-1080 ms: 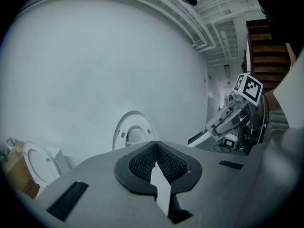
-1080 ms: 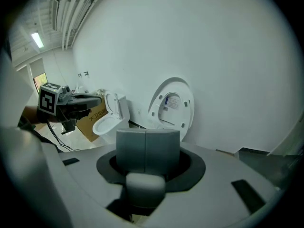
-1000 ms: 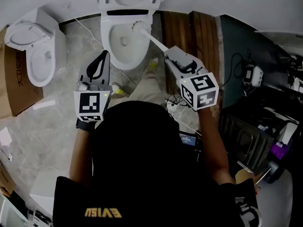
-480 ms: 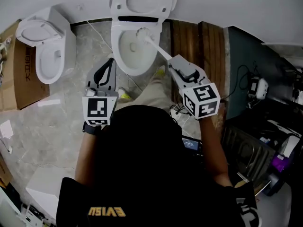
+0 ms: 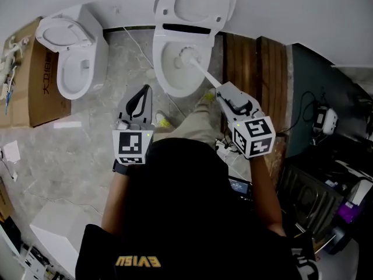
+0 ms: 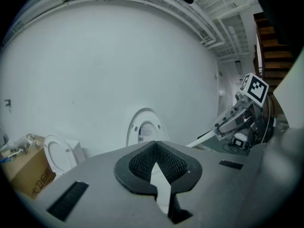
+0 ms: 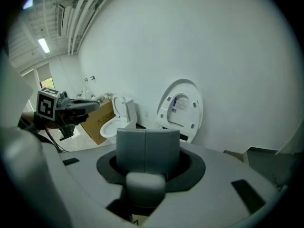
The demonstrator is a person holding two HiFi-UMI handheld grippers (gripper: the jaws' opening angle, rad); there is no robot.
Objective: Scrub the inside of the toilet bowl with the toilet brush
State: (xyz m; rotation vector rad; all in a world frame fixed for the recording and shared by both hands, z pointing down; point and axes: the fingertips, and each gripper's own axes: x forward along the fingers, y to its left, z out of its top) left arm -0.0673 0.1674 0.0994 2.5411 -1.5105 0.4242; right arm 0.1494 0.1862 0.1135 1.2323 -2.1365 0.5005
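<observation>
Inside toilet bowl (image 5: 165, 81), brush (image 5: 187, 55) head sits; R gripper (image 5: 224, 91) clenched on its handle, L gripper (image 5: 141, 94) closed, empty, beside bowl.

1. Bowl (image 5: 171, 77): white and oval, standing on the grey marbled floor against the white wall. It is open, with its lid (image 5: 195, 2) and seat swung up and leaning back on the wall
2. Brush (image 5: 201, 69): white, with a round bristled head on a long straight handle. The head is down inside the bowl, towards the rear. The handle slants out over the right side of the rim, and its end is clamped in the right gripper (image 5: 224, 90)
</observation>
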